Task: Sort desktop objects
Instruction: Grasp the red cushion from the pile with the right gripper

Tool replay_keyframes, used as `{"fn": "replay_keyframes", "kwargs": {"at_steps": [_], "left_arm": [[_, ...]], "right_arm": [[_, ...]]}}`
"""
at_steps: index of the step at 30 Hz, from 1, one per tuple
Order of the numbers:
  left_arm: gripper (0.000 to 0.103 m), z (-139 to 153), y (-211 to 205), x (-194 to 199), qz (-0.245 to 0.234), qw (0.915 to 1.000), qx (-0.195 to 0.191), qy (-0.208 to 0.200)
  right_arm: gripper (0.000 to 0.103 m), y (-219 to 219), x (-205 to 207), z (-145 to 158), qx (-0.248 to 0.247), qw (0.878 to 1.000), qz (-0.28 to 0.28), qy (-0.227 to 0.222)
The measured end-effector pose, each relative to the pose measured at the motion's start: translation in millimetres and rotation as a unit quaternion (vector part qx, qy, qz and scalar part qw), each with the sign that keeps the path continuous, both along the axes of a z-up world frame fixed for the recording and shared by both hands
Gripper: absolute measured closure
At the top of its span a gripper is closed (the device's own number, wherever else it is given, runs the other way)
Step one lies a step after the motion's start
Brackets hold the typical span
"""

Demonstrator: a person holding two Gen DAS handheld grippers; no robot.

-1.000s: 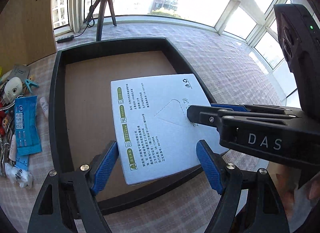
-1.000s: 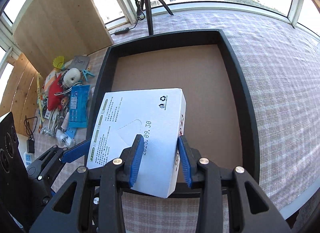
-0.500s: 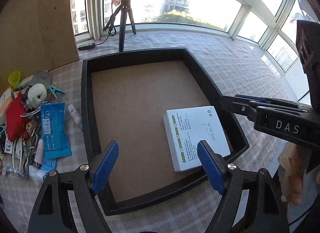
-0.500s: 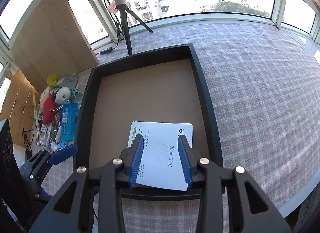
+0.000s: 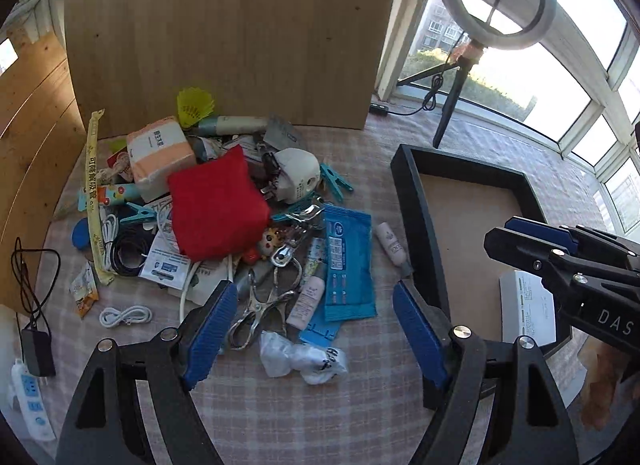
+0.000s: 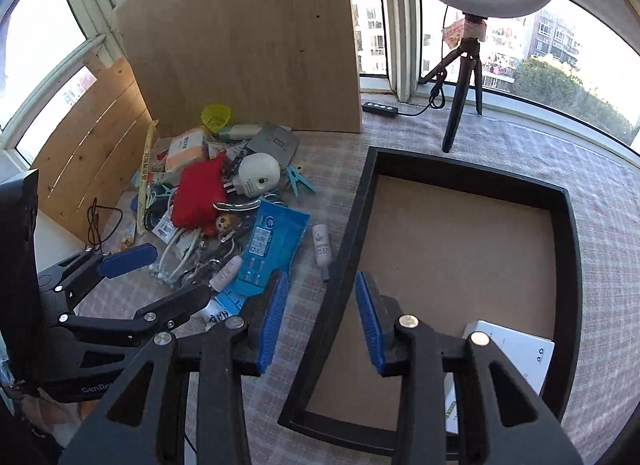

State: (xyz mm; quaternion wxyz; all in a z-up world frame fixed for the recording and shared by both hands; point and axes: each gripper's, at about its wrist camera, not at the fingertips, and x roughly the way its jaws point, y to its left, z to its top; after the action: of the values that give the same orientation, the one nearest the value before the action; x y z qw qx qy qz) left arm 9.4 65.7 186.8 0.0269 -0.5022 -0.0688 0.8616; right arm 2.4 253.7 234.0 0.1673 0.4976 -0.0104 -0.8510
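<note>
A black tray (image 6: 348,225) with a brown floor holds a white box (image 6: 520,349) in its near right corner; the box also shows in the left wrist view (image 5: 528,305). Left of the tray lies a pile of small objects: a red pouch (image 5: 216,205), a blue packet (image 5: 348,265), metal clips (image 5: 260,305), a white round gadget (image 5: 296,173). My left gripper (image 5: 316,329) is open and empty above the near edge of the pile. My right gripper (image 6: 320,321) is open and empty above the tray's left wall (image 6: 332,305).
A wooden board (image 5: 224,33) stands behind the pile. A ring light on a tripod (image 6: 464,65) stands behind the tray. A power strip (image 5: 28,397) and black cable (image 5: 24,273) lie at the far left. The table has a checked cloth (image 5: 320,417).
The right gripper let go of the white box, which now lies in the tray, and opened. Both grippers swung left toward the pile.
</note>
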Motion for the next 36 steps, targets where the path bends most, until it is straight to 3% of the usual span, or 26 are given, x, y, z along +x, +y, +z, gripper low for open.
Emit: {"fn": "replay_keyframes", "kwargs": {"at_steps": [7, 11, 15, 24, 29, 33, 36], "left_arm": [[0.039, -21.9, -86.8, -32.1, 0.071, 0.9962, 0.037, -0.034], [0.048, -43.4, -110.5, -50.1, 0.092, 0.9914, 0.075, -0.055], [0.049, -63.6, -120.8, -65.1, 0.099, 0.9869, 0.104, -0.072], [0.049, -87.3, -126.3, -86.7, 0.104, 0.9821, 0.127, -0.092], [0.049, -93.5, -117.6, -96.4, 0.093, 0.984, 0.117, -0.097], [0.049, -98.1, -118.8, -102.2, 0.094, 0.982, 0.132, -0.097], [0.049, -99.4, -118.3, -104.3, 0.094, 0.9824, 0.128, -0.097]], "right_arm": [[0.068, -90.8, -55.0, -12.6, -0.012, 0.998, 0.046, -0.04], [0.068, -129.9, -85.5, -30.0, -0.013, 0.995, 0.072, -0.07], [0.07, -154.4, -119.0, -56.2, -0.027, 0.99, 0.08, -0.115], [0.073, -176.9, -153.2, -103.5, -0.03, 0.981, 0.082, -0.175], [0.073, -174.3, -160.1, -110.4, -0.037, 0.979, 0.077, -0.184], [0.073, -174.5, -165.7, -113.0, -0.039, 0.978, 0.072, -0.192], [0.066, -177.8, -169.7, -118.2, -0.037, 0.977, 0.076, -0.197]]}}
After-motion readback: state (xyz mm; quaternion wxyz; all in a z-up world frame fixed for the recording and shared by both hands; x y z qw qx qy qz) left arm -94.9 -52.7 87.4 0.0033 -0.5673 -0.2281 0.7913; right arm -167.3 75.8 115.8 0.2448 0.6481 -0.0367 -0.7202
